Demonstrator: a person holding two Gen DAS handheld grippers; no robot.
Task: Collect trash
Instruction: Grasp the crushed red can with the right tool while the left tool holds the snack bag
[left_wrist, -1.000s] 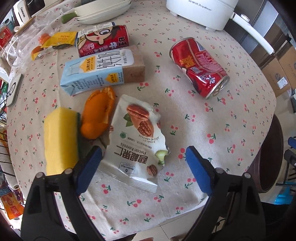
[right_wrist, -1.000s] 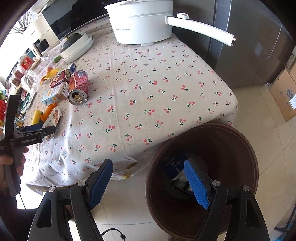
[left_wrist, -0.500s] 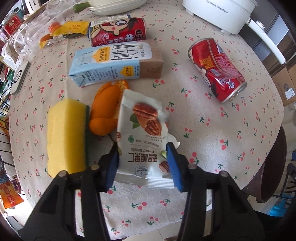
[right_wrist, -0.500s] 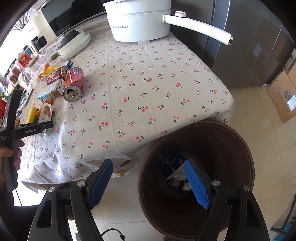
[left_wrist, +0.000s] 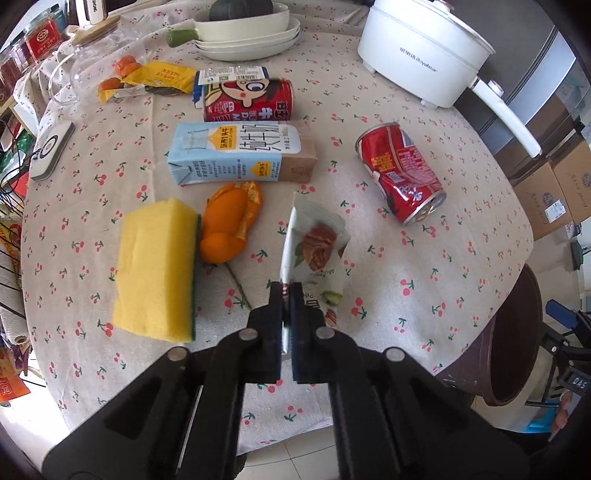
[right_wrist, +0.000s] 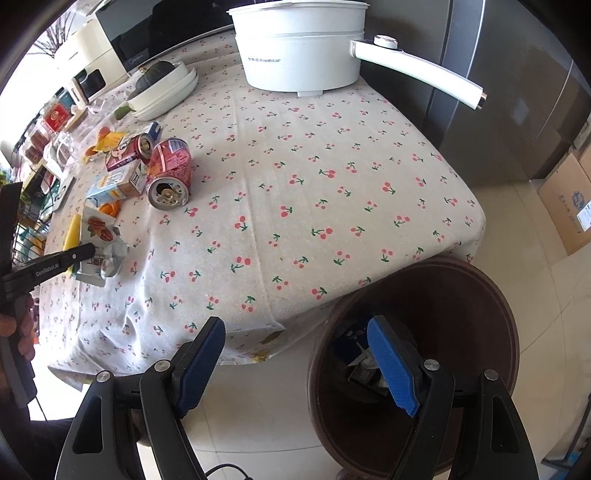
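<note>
Both grippers are mine: left gripper (left_wrist: 285, 295) pinches the pecan wrapper (left_wrist: 314, 251); right gripper (right_wrist: 295, 365) gapes above the brown bin (right_wrist: 480, 295).

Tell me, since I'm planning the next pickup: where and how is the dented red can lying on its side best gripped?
Grip the dented red can across the middle of its round body, coming from above with the fingers either side of its long axis. It lies flat on the tablecloth, apart from the milk carton, so both flanks look free. The ends are awkward: one is the open top.

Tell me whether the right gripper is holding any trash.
No: the right gripper is open and holds nothing, hanging near the brown bin.
</note>
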